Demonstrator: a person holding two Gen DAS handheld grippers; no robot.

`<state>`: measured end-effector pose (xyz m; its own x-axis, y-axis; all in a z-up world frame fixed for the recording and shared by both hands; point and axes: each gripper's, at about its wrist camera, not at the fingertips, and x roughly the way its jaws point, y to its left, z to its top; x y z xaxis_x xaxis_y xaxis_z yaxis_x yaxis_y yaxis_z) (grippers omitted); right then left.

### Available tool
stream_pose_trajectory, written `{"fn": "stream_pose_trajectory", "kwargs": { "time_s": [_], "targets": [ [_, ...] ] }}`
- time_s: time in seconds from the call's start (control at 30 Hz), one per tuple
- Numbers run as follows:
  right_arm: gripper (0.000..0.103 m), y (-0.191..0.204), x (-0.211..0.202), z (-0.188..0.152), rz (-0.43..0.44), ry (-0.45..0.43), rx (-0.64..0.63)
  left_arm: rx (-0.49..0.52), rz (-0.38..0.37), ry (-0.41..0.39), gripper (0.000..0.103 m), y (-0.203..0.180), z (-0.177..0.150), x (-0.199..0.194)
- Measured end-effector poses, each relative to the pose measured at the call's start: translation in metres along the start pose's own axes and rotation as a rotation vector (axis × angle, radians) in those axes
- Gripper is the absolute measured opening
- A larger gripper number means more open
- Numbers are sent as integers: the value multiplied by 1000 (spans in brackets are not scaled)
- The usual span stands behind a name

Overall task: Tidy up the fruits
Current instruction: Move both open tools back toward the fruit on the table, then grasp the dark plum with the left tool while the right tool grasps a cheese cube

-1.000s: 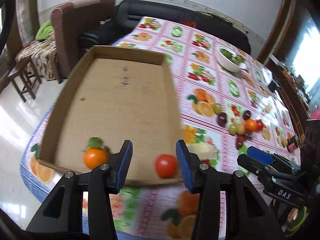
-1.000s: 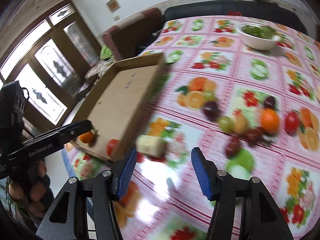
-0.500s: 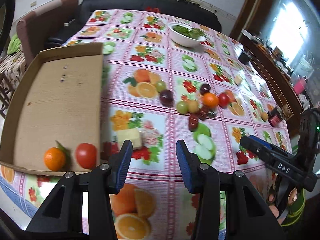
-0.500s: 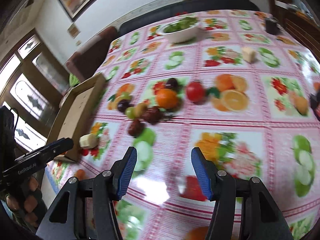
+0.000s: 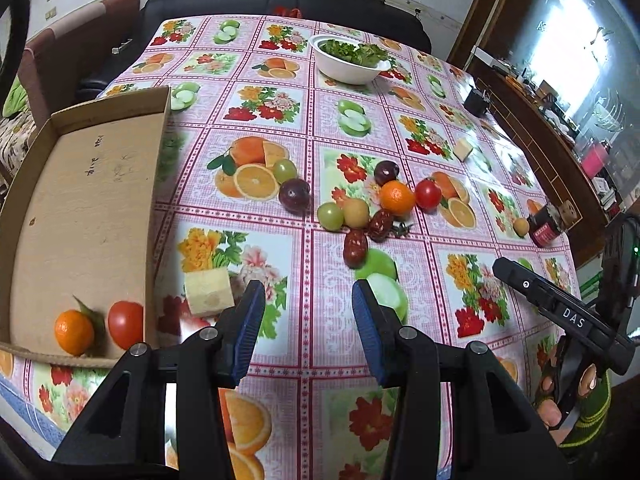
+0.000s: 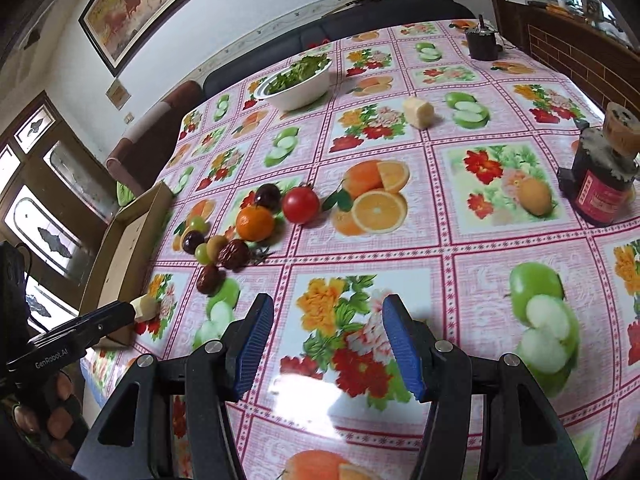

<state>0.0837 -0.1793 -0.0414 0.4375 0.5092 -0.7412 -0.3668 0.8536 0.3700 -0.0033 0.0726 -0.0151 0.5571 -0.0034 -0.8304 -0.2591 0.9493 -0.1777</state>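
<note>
A shallow cardboard tray [image 5: 80,216] lies at the left edge of the table [image 5: 312,344], which is covered with a pink fruit-print cloth. In the tray's near corner sit a mandarin [image 5: 74,332] with a green leaf and a tomato [image 5: 126,325], side by side; the rest of the tray floor is bare. A pale yellow chunk of food [image 5: 209,292] rests on the cloth just outside the tray's right wall. Toward the middle of the table lies a loose cluster of fruit [image 5: 360,204]: green grapes, dark plums, a mandarin, a tomato and wrinkled red dates, some of them touching. At the far end stands a white bowl [image 5: 346,66] holding leafy greens. A dark jar [image 6: 602,184] with a red label stands near the right edge. The left gripper [image 5: 308,322] hovers above the cloth with its blue pads apart and nothing between them. The right gripper [image 6: 328,342] is likewise parted and holds nothing.
</note>
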Motion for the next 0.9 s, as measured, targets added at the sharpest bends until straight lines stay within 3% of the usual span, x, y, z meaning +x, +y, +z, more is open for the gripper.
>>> {"fn": "stream_pose_trajectory", "kwargs": {
  "time_s": [0.33,0.6,0.9],
  "targets": [
    [59,-12,5,27,-28,-37,20,-67,-9,3,43,8,34,29],
    [59,-35,27,86,-97,-97,65,-133,-17,38,43,15,56,61],
    [59,-57,78,144,-164,-86,100,-146,-36,88,43,18,63,90]
  ]
}}
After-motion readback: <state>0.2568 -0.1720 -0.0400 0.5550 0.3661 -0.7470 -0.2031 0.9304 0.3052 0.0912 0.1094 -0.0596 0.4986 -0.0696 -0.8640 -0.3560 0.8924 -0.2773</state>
